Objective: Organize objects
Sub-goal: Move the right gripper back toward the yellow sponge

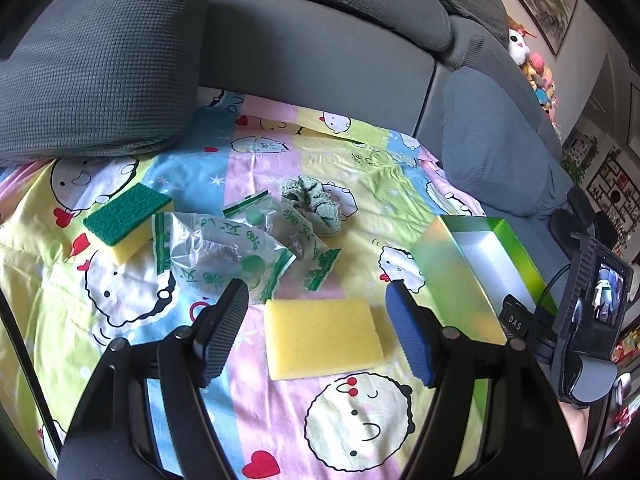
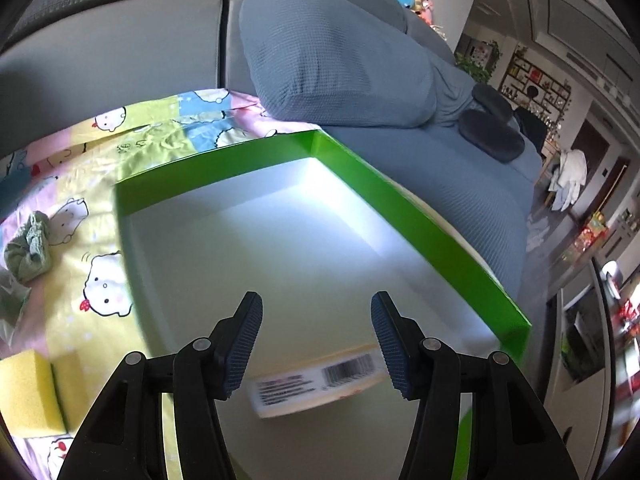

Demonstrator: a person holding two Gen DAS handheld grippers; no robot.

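My left gripper (image 1: 316,332) is open and straddles a yellow sponge (image 1: 322,338) lying on the cartoon-print sheet (image 1: 360,184). Beyond it lie crumpled clear-and-green plastic bags (image 1: 236,252), a green-topped yellow sponge (image 1: 126,218) at the left and a green scrunchie (image 1: 316,202). A green box with a white inside (image 1: 452,276) sits at the right. My right gripper (image 2: 316,340) is open and empty, hovering over that box (image 2: 420,216); a cream item with a barcode label (image 2: 316,384) lies in it below the fingers. The yellow sponge (image 2: 28,392) and scrunchie (image 2: 30,248) show at the left.
Grey sofa cushions (image 1: 96,64) ring the sheet at the back, and another cushion (image 2: 340,60) stands behind the box. The right gripper's body (image 1: 588,316) shows at the right of the left wrist view. Shelves and room furniture (image 2: 532,84) lie far right.
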